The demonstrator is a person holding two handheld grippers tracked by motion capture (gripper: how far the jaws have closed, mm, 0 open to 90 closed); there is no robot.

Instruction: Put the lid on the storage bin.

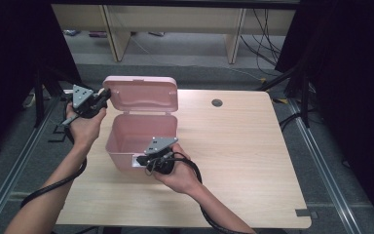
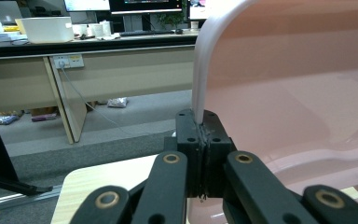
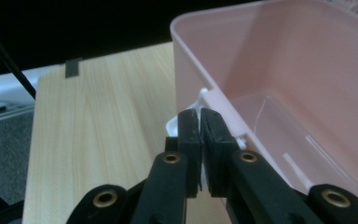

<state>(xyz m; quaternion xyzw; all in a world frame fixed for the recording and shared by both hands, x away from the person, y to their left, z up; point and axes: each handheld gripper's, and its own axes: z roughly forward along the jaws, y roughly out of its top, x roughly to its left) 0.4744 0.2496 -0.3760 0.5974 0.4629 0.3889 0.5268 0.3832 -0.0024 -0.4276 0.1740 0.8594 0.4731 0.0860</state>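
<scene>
High view, centre-left: pink box [image 1: 141,136] on tabletop [image 1: 243,146], lid [image 1: 141,95] raised; left gripper [image 1: 103,96] pinching lid edge to hold it open, right gripper [image 1: 143,161] pressed together at front latch [image 3: 186,119], steadying.

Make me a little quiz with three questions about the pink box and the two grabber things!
1. True or false: the lid of the pink box stands open.
2. What does the left gripper pinch? A) the lid's edge B) a cable C) the table
3. Fill in: the right gripper sits at the box's ____ wall, the side nearest the person.

Key: 1 true. 2 A: its jaws are shut on the lid's pale edge. 3 front: its jaws are almost together by the white latch there; whether they pinch it is hard to tell.
</scene>
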